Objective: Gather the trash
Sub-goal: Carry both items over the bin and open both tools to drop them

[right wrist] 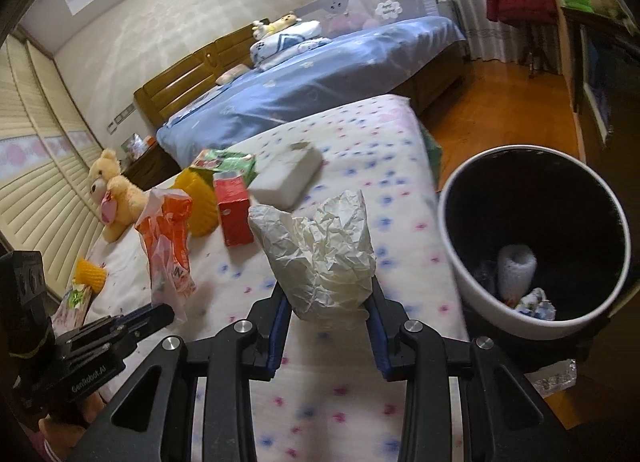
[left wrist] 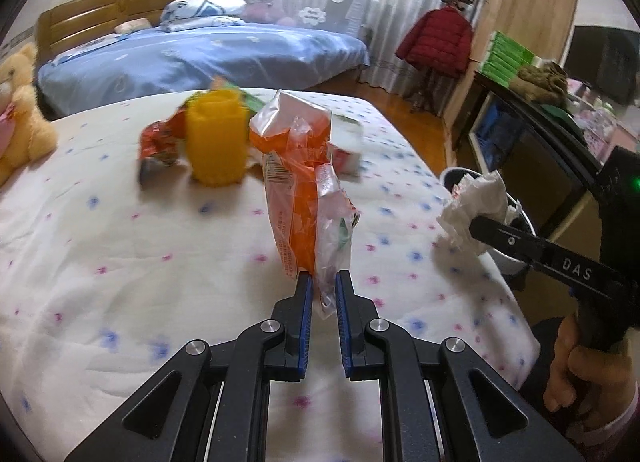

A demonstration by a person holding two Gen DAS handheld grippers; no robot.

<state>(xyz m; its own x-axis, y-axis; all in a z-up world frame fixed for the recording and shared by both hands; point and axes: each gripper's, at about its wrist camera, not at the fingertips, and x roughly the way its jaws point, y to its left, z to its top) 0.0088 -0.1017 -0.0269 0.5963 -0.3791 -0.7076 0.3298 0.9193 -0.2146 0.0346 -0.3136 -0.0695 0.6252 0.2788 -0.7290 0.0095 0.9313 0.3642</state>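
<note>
Left wrist view
Left gripper (left wrist: 324,282): clamped on the lower edge of an orange plastic bag (left wrist: 300,189), held up above the flowered bed (left wrist: 120,262).
Yellow cup (left wrist: 216,137): beyond the bag, blurred — red wrappers beside it.
Right gripper (left wrist: 474,227): right of the bag, closed on crumpled white paper (left wrist: 472,201), near the bin's rim.

Right wrist view
Right gripper (right wrist: 330,302): pinching the crumpled white paper (right wrist: 324,254) over the bed edge.
Trash bin (right wrist: 472,290): just right of the paper, off the bed — scraps lie inside.
Orange plastic bag (right wrist: 168,238): left of the paper, in the left gripper (right wrist: 170,314).
</note>
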